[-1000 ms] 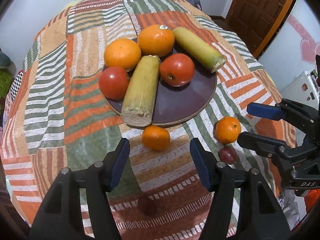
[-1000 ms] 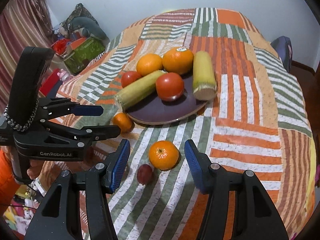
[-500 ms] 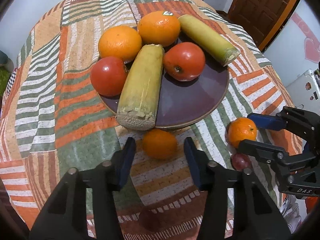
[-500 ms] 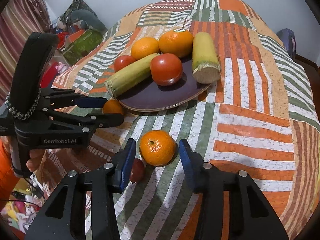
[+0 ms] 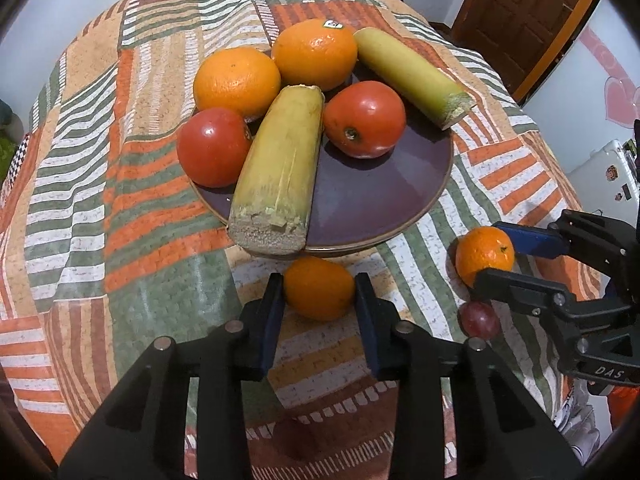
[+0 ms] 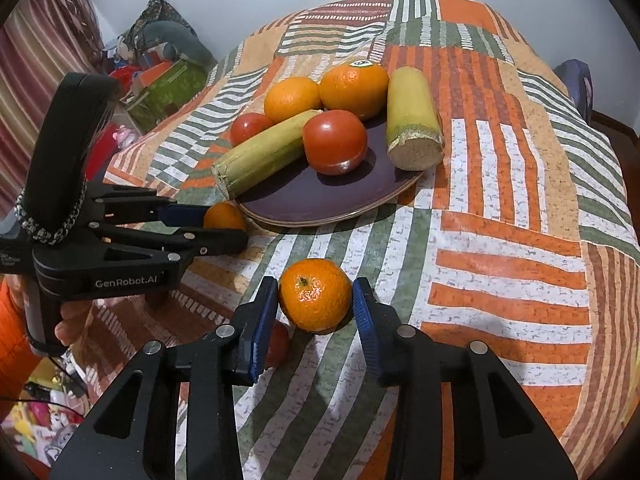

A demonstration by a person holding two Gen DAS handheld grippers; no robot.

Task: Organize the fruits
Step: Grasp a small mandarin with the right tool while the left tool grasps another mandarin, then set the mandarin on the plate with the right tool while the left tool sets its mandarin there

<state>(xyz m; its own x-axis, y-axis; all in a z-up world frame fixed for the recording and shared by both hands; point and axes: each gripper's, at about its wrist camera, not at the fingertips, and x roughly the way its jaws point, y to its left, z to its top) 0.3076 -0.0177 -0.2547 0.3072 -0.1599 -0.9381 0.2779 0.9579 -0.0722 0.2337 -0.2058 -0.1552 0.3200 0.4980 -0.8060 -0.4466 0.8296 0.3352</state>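
Note:
A dark purple plate (image 5: 372, 204) on the patchwork cloth holds two oranges (image 5: 236, 80), two tomatoes (image 5: 364, 118) and two sugarcane pieces (image 5: 280, 168). My left gripper (image 5: 319, 292) is shut on a small tangerine (image 5: 319, 286) lying just in front of the plate. My right gripper (image 6: 315, 300) is shut on a second tangerine (image 6: 315, 299) on the cloth to the right; it also shows in the left wrist view (image 5: 484, 254). A dark red grape (image 5: 478, 319) lies beside that tangerine.
The table is round and its cloth (image 6: 500, 240) falls off at the edges. Boxes and clutter (image 6: 168, 76) sit on the floor at the left in the right wrist view. A brown door (image 5: 520, 12) stands behind the table.
Both grippers moved forward and down and closed, each onto its tangerine. The jaws stood wide open a second ago.

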